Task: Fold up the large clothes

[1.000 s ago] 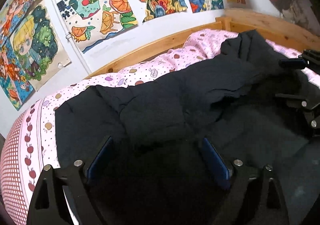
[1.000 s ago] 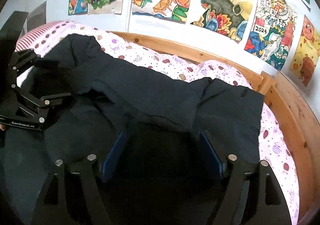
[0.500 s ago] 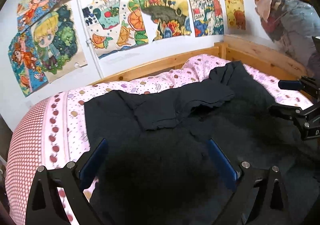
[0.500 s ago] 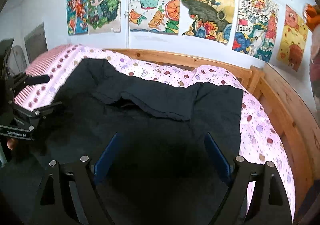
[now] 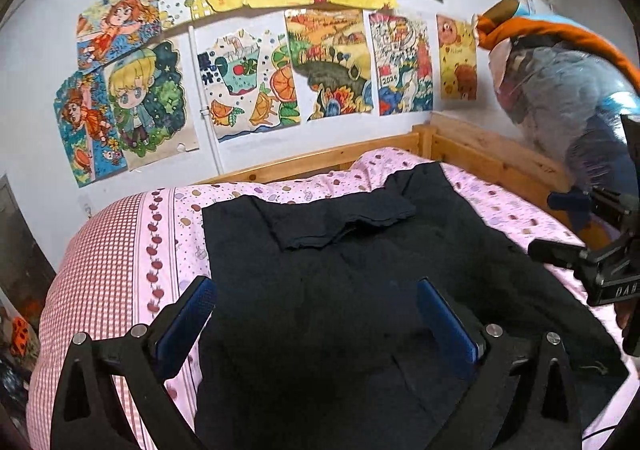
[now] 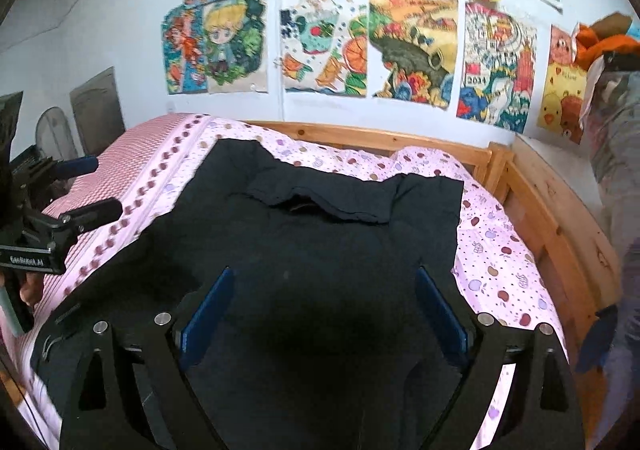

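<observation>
— From the left wrist view, what have the left tongs [image 5: 316,310] got?

— Nothing. Their jaws have just been opening and now stand wide, held above the black garment [image 5: 360,270] with no cloth pinched between the blue pads [image 5: 444,324]. I'd judge a fold has just been laid down and let go.

— Where does the garment lie?

— Spread over the middle of the bed [image 5: 120,250], on the pink spotted sheet. Its far part has a flap turned back toward the near side, short of the wooden rail [image 5: 320,160] at the bed's far edge. A strip of sheet is bare along the left edge.

— And the other tool?

— The right tongs [image 5: 560,226] show at the right edge of that view, fingers apart, over the bed's right side and clear of the cloth.

— Now the right wrist view?

— Same story. The right tongs [image 6: 324,314] have also just been opening; they gape, empty, above the garment's [image 6: 320,242] near half. The left tongs [image 6: 86,186] hang over the left edge of the bed [image 6: 500,258], parted, a hand [image 6: 28,290] beneath them.

— Why both so high and wide?

— Likely to take in the whole piece and pick the next edge; the rumpled flap may want smoothing first.
</observation>
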Tool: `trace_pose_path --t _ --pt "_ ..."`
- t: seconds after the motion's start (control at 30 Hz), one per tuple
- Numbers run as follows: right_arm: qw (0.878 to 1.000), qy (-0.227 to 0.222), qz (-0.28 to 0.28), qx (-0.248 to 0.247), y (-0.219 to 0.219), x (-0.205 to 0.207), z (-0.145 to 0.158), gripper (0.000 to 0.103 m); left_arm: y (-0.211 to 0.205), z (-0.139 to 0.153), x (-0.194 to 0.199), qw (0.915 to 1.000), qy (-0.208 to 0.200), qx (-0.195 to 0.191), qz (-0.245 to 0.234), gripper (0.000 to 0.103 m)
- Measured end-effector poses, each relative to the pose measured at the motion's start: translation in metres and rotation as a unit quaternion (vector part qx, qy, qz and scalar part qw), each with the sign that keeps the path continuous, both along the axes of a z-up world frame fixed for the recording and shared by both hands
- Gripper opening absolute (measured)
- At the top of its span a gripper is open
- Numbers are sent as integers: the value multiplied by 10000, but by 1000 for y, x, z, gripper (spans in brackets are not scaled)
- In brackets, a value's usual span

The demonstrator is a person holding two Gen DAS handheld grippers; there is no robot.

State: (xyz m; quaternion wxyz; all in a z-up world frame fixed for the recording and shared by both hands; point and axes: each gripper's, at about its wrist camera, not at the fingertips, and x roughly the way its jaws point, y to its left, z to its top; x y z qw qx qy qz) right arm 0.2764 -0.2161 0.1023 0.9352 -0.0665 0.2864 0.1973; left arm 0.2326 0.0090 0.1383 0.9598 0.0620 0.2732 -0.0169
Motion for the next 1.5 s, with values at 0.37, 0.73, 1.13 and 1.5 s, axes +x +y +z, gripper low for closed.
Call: trace_pose_path --t 0.37,0.73,1.13,1.5 --pt "9993 -269 251 -26 -12 -64 2 89 -10 -11 -61 9999 46 -111 -50 102" --pt "9979 -330 461 -316 -25 -101 -23 89 -11 -51 -102 9988 282 105 -396 102" --pt "9873 262 1385 -739 -29 -144 -76 89 -4 -89 -149 9904 809 143 -1115 102" --pt "9748 889 1885 -799 -34 -174 -117 89 -4 -111 -180 9811 1078 191 -1597 102"
